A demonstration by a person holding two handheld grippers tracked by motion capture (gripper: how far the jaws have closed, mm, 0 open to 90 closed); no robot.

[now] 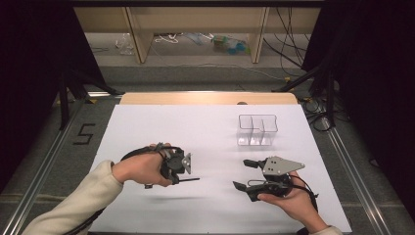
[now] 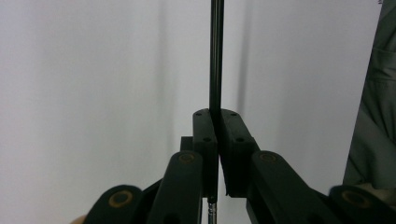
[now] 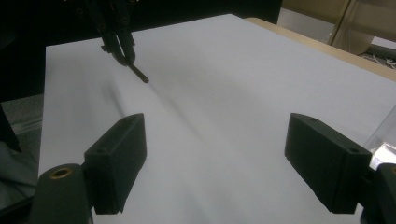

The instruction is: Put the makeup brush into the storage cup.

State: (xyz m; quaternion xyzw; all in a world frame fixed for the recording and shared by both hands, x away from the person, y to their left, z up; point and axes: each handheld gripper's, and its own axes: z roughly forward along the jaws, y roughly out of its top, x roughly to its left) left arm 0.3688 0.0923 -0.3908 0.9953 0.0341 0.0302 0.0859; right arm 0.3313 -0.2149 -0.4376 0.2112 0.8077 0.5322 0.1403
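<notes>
Left hand-held gripper (image 2: 215, 122) clamping thin black rod (image 2: 215, 56), up close.

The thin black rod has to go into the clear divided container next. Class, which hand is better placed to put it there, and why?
Left. The left gripper is already shut on the thin black rod, though it is farther from the clear divided container. The right gripper, nearer it, is open and empty.

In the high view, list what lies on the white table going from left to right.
Left tool, shut on a thin black rod → right tool, open, with the clear divided container lying farther back on the table.
</notes>
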